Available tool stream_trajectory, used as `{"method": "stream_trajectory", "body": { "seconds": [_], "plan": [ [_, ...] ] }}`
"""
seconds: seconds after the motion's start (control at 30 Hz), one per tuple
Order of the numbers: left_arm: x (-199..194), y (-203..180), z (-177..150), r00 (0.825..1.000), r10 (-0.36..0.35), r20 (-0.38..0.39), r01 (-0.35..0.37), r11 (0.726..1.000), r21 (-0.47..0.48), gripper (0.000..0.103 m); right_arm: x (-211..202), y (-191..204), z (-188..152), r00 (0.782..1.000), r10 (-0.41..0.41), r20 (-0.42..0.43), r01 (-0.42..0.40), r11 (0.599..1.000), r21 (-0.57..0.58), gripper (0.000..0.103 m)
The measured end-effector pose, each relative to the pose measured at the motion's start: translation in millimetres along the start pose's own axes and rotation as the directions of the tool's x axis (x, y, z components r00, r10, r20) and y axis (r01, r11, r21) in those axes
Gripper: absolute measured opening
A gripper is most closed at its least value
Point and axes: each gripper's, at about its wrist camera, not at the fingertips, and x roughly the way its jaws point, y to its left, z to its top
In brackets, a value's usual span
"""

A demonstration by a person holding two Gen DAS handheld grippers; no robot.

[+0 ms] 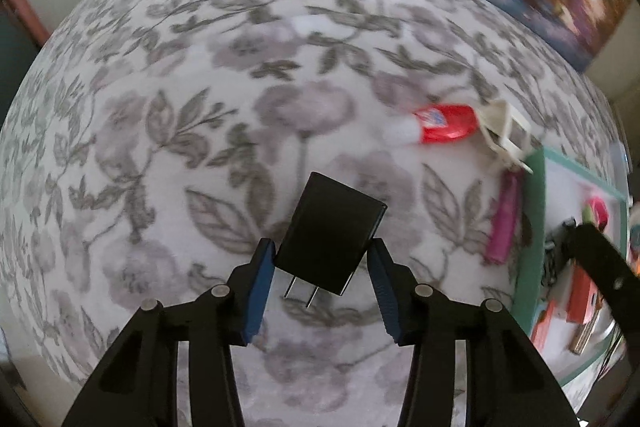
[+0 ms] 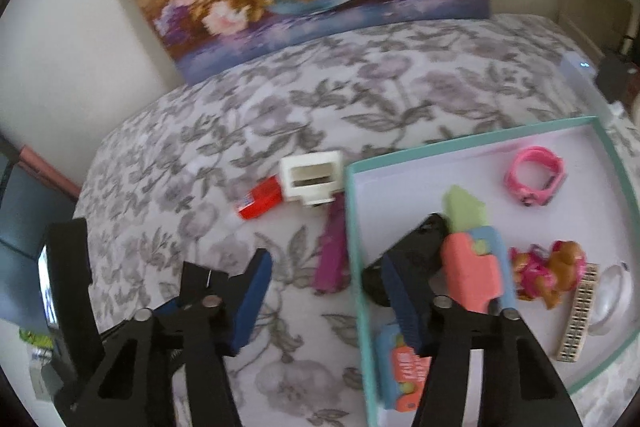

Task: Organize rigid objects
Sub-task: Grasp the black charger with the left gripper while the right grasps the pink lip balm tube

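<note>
Black plastic fills the left wrist view: a charger point(image 1: 332, 235), prongs toward the camera, sits pinched and tilted between the pads of the left gripper point(image 1: 322, 259) above the flowered bedspread point(image 1: 160, 107). Gripped near one end only, it could swivel or drop before reaching the box point(image 1: 534, 227).

From the right wrist, the right gripper point(image 2: 326, 291) hangs half-open and empty, straddling the teal box rim point(image 2: 354, 227). Inside lie a pink watch point(image 2: 534, 175), a coral toy point(image 2: 474, 271), a small doll point(image 2: 548, 271).
</note>
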Motion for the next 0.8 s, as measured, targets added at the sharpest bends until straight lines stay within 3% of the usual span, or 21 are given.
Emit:
{"method": "stream_trajectory", "body": {
  "seconds": [0.4, 0.8],
  "plan": [
    [-5, 49, 10, 1.0, -0.016, -0.001, 0.016, 0.997, -0.082, 0.049, 40, 21, -7, 0.995, -0.046, -0.084, 0.041, 0.998, -0.056, 0.048],
    [-1, 81, 18, 0.999, -0.046, -0.002, 0.046, 0.993, -0.105, 0.049, 61, 28, -6, 0.986, -0.147, -0.075, 0.139, 0.986, -0.096, 0.038]
  ]
}}
